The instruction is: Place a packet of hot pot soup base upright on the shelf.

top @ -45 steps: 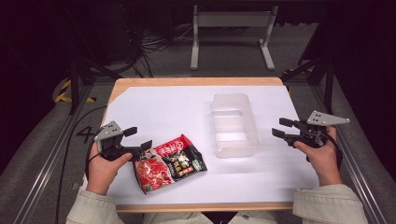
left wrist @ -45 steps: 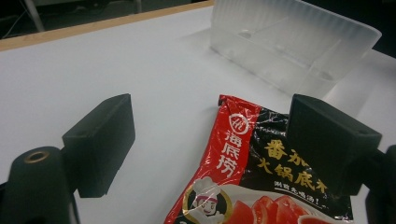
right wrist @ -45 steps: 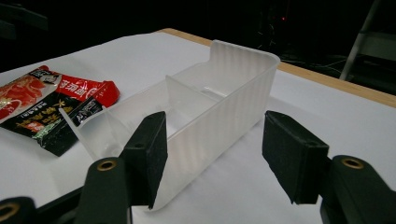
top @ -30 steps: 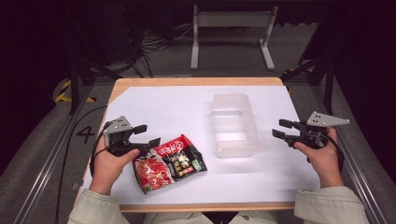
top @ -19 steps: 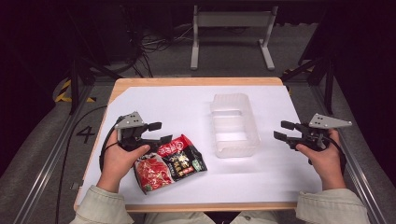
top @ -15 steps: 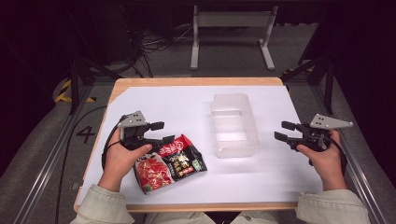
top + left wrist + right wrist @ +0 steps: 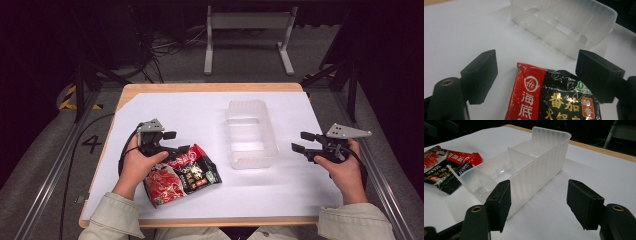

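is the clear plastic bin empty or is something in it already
Empty. The clear bin shows only its bare floor and divider; the red and black packet lies on the white table beside it.

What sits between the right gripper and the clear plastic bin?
Nothing: in the high view, bare white table cover separates the right gripper from the clear bin.

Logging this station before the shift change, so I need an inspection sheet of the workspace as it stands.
Surface: wooden table under a white sheet.
Job's things: red-and-black snack packet lying flat at front left; clear plastic bin with a divider, upright, nothing in it.
Clutter: nothing seen.
Grippers: left gripper open, jaws just widened, packet's top edge between them, pads apart from it; right gripper open, jaws just widened, beside the bin.
Cables: black cable loops from the left gripper; more on the floor behind.
Surroundings: dark room, grey stand, floor marked 4.
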A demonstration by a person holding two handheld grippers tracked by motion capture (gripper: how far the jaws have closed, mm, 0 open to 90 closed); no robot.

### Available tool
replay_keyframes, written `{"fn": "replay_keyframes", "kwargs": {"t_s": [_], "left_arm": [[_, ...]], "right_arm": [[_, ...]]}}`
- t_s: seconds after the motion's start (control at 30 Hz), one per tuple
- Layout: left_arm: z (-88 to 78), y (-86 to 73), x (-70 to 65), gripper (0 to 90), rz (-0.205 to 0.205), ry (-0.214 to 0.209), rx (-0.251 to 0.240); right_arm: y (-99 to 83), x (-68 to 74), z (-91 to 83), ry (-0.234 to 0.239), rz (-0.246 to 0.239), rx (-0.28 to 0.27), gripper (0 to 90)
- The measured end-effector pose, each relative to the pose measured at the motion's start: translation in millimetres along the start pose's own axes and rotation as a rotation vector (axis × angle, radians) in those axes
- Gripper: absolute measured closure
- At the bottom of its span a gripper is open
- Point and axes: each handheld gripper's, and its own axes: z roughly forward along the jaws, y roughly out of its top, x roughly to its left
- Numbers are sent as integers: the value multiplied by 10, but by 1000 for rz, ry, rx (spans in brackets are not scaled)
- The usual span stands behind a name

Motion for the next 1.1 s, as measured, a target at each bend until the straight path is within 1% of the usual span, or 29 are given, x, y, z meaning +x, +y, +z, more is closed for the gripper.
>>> {"fn": "replay_keyframes", "kwargs": {"t_s": [0.03, 0.07, 0.1, 0.13, 0.23, 0.27, 0.3, 0.33, 0.4, 0.43, 0.5, 0.53, 0.63, 0.7, 0.77, 0.83, 0.87, 0.93, 0.97, 1.0, 1.03, 1.07, 1.1], "left_arm": [[14, -7, 19, 213, 3, 8, 15], [39, -19, 34, 213, 0, 19, 45], [69, -23, 42, 212, 5, 25, 61], [103, -25, 40, 208, 2, 21, 72], [188, -18, 35, 213, 24, 6, 110], [214, -18, 28, 215, 18, 4, 120], [231, -20, 36, 223, 24, 5, 125], [242, -22, 42, 226, 24, 3, 137], [262, -29, 54, 242, 19, 4, 146], [274, -31, 68, 252, 23, 6, 153], [304, -28, 84, 269, 13, 5, 164], [319, -28, 88, 273, 11, 5, 168], [381, -27, 105, 291, 15, 10, 200], [407, -28, 123, 302, 18, 6, 207], [444, -35, 147, 318, 11, -10, 219], [469, -33, 164, 332, 19, -16, 236], [490, -30, 165, 346, 20, -19, 253], [514, -25, 158, 354, 26, -20, 268], [514, -25, 158, 356, 26, -20, 268], [541, -23, 152, 365, 31, -24, 285], [541, -23, 152, 369, 31, -24, 285], [556, -20, 154, 369, 40, -26, 298], [570, -22, 152, 371, 38, -28, 304]], "right_arm": [[-1, 0, 5, -1, -3, 3, 365], [-1, 3, 9, -2, -1, 3, 362], [-3, 9, 20, -2, 4, 5, 357], [-7, 10, 31, -3, 3, 11, 354], [-21, 21, 80, -3, 5, 26, 350], [-24, 24, 91, -2, 1, 30, 350], [-27, 32, 103, -2, -1, 37, 345], [-30, 37, 111, -1, 14, 46, 342], [-35, 39, 118, 1, 19, 50, 342], [-39, 41, 118, 0, 20, 53, 342], [-58, 44, 112, -4, 12, 62, 342], [-67, 53, 103, -7, 17, 65, 342], [-86, 64, 67, -19, 17, 69, 338], [-92, 65, 55, -24, 16, 69, 333], [-114, 68, 33, -32, 14, 72, 328], [-135, 70, 16, -36, 17, 76, 327], [-155, 67, 2, -39, 18, 79, 327], [-169, 70, -12, -45, 22, 82, 325], [-169, 70, -12, -45, 22, 82, 325], [-179, 76, -25, -47, 22, 85, 323], [-179, 76, -25, -47, 22, 85, 323], [-182, 78, -30, -49, 21, 84, 320], [-186, 81, -35, -51, 20, 84, 317]]}}
